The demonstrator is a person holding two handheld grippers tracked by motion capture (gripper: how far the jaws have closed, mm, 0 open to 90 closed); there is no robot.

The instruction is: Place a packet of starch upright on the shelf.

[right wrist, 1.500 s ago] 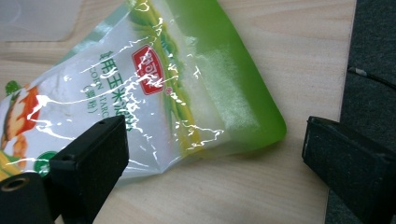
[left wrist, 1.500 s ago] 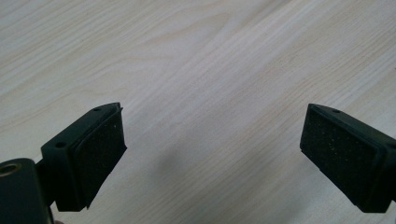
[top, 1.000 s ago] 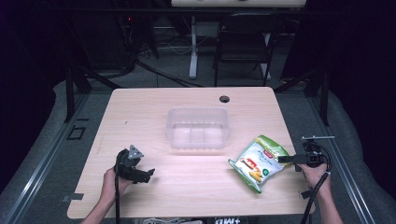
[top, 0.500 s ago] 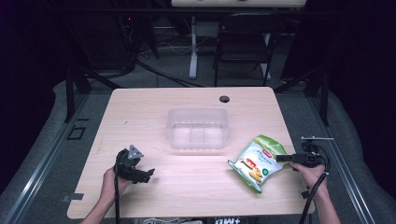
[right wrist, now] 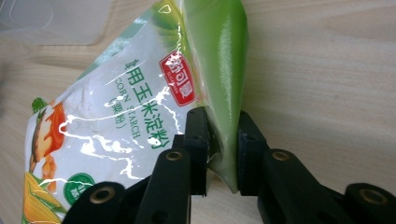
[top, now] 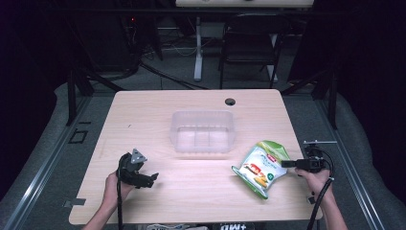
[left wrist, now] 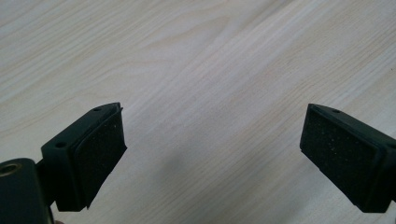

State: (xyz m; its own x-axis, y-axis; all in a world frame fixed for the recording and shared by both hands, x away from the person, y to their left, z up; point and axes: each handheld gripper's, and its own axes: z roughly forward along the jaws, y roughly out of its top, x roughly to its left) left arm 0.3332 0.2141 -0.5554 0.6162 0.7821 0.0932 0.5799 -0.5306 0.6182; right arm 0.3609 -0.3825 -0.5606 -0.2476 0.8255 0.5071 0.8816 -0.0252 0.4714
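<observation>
A lab or recording studio is suggested: a pale wooden table point(top: 143, 115) is set on grey carpet among dark surroundings. Behind it, cables point(top: 158, 72) are strewn across the floor, and a black chair point(top: 246, 45) and metal stands point(top: 76, 86) are seen.

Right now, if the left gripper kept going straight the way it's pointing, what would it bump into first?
Probably just the bare wooden table. The left gripper has its jaws wide open with nothing between them, and its own view shows wood grain straight ahead. How far off the surface lies is hard to judge.
</observation>
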